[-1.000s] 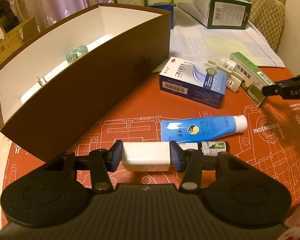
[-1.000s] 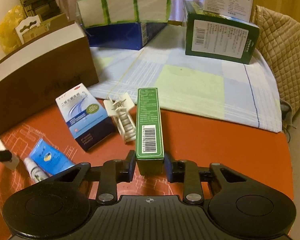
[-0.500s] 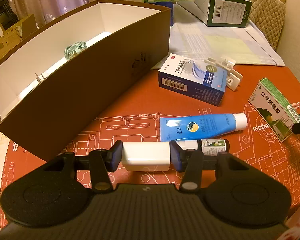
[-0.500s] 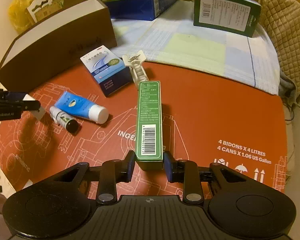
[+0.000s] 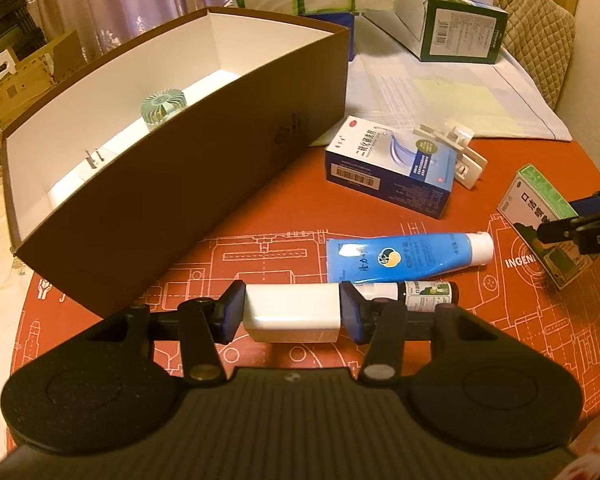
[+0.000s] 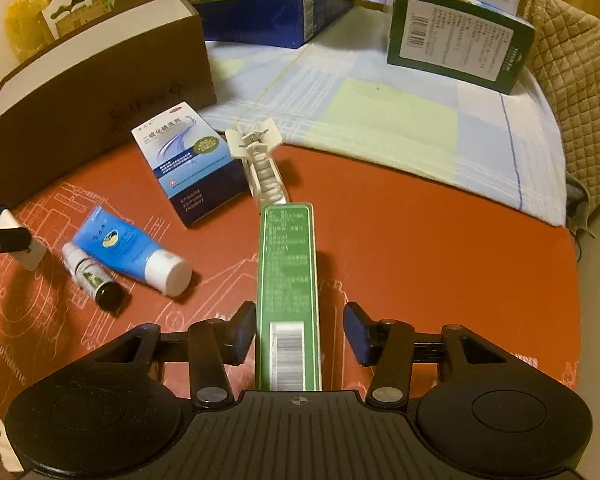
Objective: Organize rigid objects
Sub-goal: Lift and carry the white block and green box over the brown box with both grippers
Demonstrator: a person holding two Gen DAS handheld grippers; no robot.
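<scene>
Left hand-held gripper (image 5: 292, 312) is clamped on a white block (image 5: 292, 314), both pads flat against its short ends. The block's long axis runs across the jaws, 9 to 3 o'clock in the left wrist view, and it hangs just above the bench (image 5: 260, 216). It sits close to the near wall of the brown box (image 5: 188, 184), probably staged for a drop-in. The box already holds a round ribbed fan-like item (image 5: 163, 105) and something white with two prongs.

Right hand-held gripper (image 6: 300, 336) has just been opening. The green carton (image 6: 290, 292) lies between the jaws: the left pad looks to be just at its side, the right pad stands clear with a visible gap. So no grip, a release in my reading, with the carton set down or nearly so on the bench at the right of the clutter. Contact with the surface is hard to confirm, as the frame is a bit blurred. Its long axis points 12 to 6 o'clock in the right wrist view, barcode end nearest the camera, far end toward the white plastic clip (image 6: 260, 168).

Still loose on the bench: blue-white medicine box (image 5: 392, 172), blue tube (image 5: 404, 256) with its cap toward 3 o'clock, and a small dark-capped bottle (image 5: 424, 292) parallel to the tube, just beside it.
</scene>
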